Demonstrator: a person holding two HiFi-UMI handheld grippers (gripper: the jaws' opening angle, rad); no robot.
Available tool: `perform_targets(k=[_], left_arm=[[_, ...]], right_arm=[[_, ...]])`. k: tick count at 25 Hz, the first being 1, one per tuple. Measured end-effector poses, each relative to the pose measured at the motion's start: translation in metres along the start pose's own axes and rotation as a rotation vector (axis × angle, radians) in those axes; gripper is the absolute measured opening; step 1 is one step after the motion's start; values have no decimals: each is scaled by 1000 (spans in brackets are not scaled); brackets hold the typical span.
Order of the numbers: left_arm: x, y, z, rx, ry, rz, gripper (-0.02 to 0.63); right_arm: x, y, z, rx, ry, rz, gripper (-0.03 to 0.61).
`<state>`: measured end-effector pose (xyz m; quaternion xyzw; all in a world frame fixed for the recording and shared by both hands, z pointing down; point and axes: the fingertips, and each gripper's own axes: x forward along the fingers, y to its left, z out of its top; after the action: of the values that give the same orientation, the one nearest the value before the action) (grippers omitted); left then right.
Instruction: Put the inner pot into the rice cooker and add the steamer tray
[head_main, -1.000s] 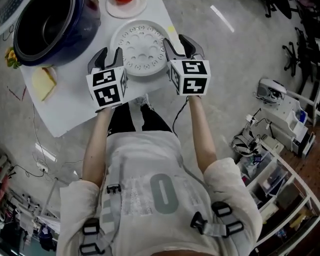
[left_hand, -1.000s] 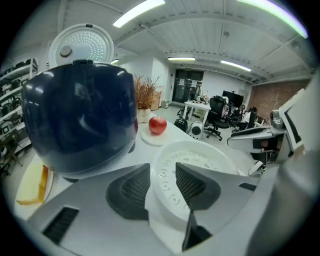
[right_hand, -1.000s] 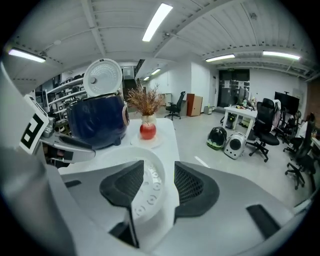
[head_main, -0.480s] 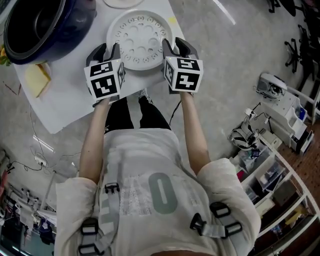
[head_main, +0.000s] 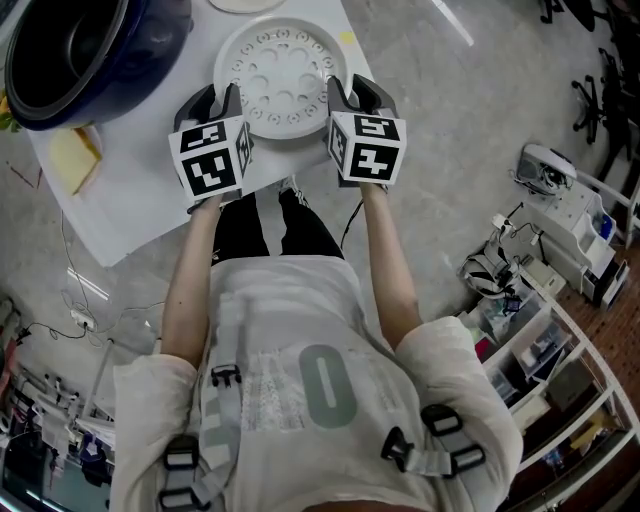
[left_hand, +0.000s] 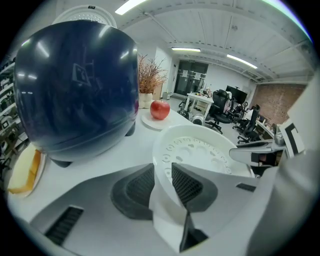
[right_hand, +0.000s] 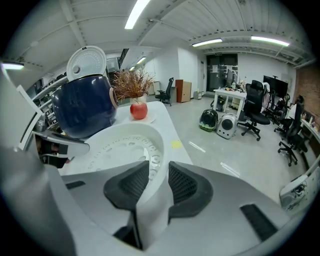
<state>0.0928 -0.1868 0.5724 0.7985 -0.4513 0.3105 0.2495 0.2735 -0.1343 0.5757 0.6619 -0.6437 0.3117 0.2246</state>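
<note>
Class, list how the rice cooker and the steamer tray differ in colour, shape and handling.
The rice cooker is dark blue; the steamer tray is white. The rice cooker is tall and bulging; the steamer tray is a shallow dish with holes. No gripper touches the rice cooker, while the left gripper and right gripper are closing their jaws on opposite sides of the steamer tray's rim. Both are round and stand on the white table.

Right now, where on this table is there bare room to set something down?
Bare: the near-left corner of the table, bordered by the yellow slice, the left claw and the edges. A narrow strip runs between the rice cooker and the steamer tray. Crowded: the tray's sides, where that claw and the right claw are closing on its rim.
</note>
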Motion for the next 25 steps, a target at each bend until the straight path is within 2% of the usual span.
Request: perform_targets(k=[5,11,19,25], left_arm=[[0,-3,4,-10,-5,6,115],[-14,-9,47,17,-92,-1,115],[-60,-13,120,56,-273,9,115],[-119,-4,184,76,-432,66,115]], right_arm=[[-4,-3,7,11,-13,4,124],[-22,-8,50,-13,-97,-19,121],[-62,-3,125,-69,-263,-29,120],[-104,19,198,-125,-416,14,121]])
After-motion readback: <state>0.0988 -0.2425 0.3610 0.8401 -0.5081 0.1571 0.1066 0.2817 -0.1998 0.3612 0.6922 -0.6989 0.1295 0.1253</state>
